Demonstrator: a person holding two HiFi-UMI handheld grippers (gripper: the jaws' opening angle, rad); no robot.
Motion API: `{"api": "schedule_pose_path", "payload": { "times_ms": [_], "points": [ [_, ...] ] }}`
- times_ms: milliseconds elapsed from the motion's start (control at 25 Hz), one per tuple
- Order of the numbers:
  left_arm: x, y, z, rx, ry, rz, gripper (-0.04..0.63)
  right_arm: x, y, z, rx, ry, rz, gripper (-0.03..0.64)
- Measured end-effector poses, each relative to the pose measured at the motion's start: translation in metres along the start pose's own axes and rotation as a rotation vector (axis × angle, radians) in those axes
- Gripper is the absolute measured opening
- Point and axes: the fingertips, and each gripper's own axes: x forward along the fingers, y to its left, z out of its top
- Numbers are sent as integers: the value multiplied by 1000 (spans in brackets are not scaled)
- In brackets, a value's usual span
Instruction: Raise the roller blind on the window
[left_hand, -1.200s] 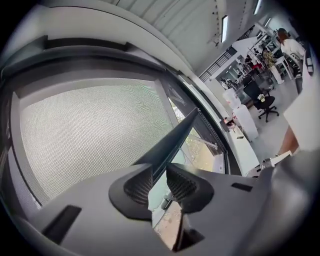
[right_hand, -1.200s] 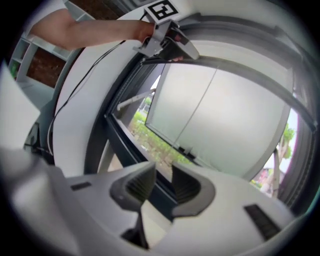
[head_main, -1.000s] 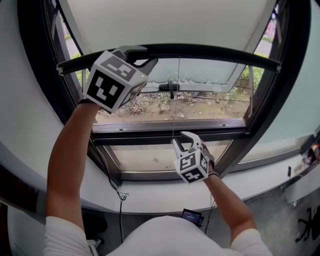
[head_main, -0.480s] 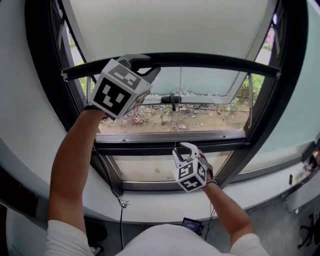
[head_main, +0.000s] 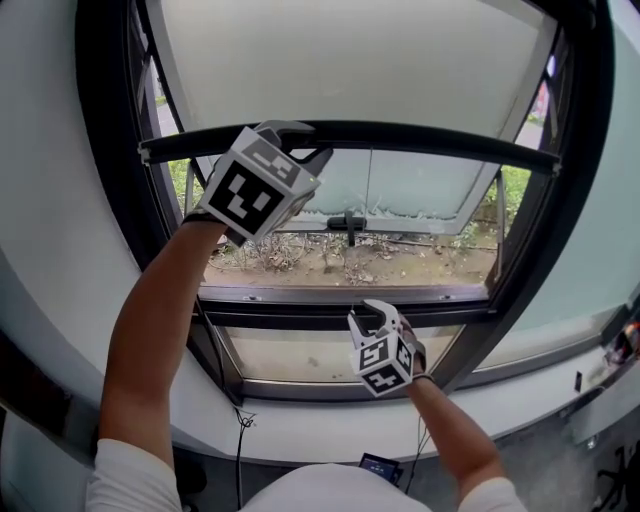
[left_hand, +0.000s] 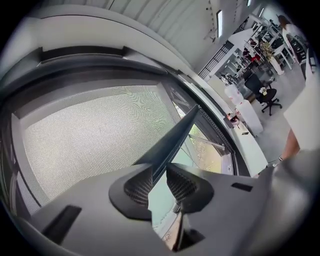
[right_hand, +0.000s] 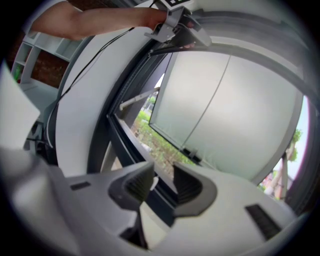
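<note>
Black ribbed fingers (left_hand: 140, 186) of the left gripper (left_hand: 159, 170) were closed on the edge of the blind's dark bottom bar (left_hand: 175, 137). From them the bar ran away up and to the right. Above the bar we saw the pale mesh roller blind (left_hand: 90, 135) covering the upper part of the window; below the bar the glass was bare.

The fingers (right_hand: 189, 186) of the right gripper (right_hand: 162, 174) stood close together on the end of the thin pull cord (head_main: 370, 230), with a small pale piece showing between them. In the head view we noted the cord running straight down from the middle of the bar to that gripper. It sat low, in front of the dark window frame (head_main: 340, 315). The left gripper was high, at the bar's left part. Outside lay soil and dry plants (head_main: 330, 255).
</note>
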Motion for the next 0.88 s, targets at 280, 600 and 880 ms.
{"api": "schedule_pose_path", "payload": {
  "times_ms": [280, 600, 880],
  "points": [
    [-1, 10, 10, 15, -4, 8, 101, 3, -6, 4, 6, 4, -4, 117],
    [-1, 20, 26, 37, -15, 32, 101, 10, -19, 5, 61, 9, 4, 138],
    [-4, 32, 34, 62, -28, 62, 101, 21, -29, 8, 158, 9, 40, 167]
  ]
}}
